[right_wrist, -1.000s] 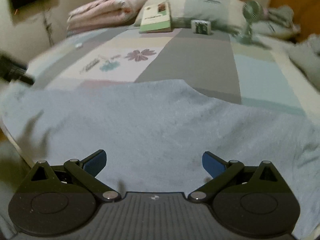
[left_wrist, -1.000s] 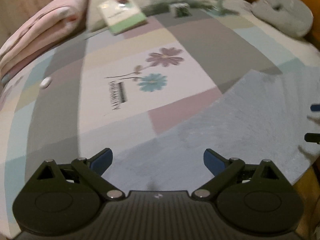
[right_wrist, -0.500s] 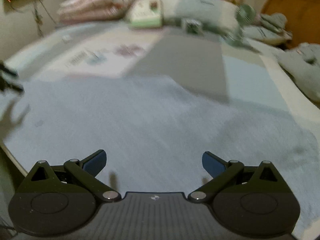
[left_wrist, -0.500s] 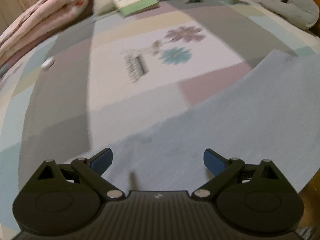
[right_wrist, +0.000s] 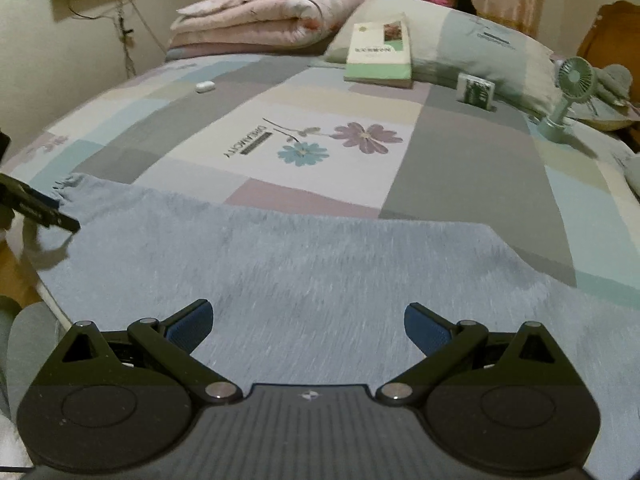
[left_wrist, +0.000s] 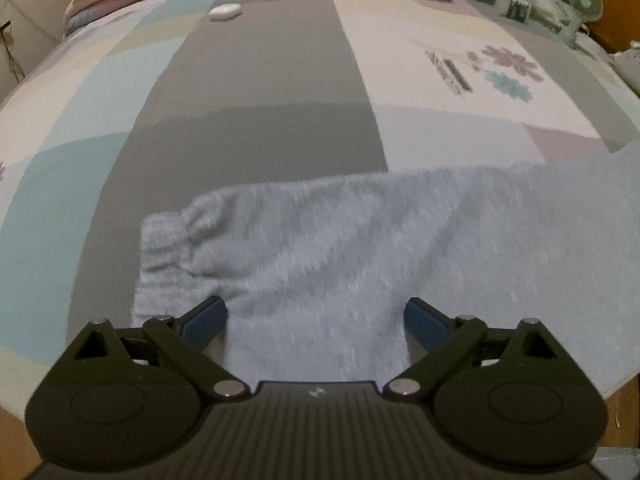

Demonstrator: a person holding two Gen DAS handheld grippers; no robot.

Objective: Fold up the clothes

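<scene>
Two tongs, my left tongs (left_wrist: 316,316) and right tongs (right_wrist: 308,322), spread over blue garment (right_wrist: 320,280); cuff edge (left_wrist: 160,264) at 10 o'clock, bare bedspread (right_wrist: 460,160) at 12; print reads "DREAMCITY" (right_wrist: 246,142).

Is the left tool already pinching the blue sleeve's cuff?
No: the left tool is open above the blue sleeve, and the ribbed cuff lies flat beside its left finger, ungripped.

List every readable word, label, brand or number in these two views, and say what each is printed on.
"DREAMCITY": reads roughly so, on the bedsheet beside the printed flowers; in the left wrist view it is blurred.
Book cover: print too small to read.
Pillow: grey lettering, blurred.
Small box: no legible text.
Small emblem on each claw body: a mark, not letters.
Blue garment: no text visible.
</scene>
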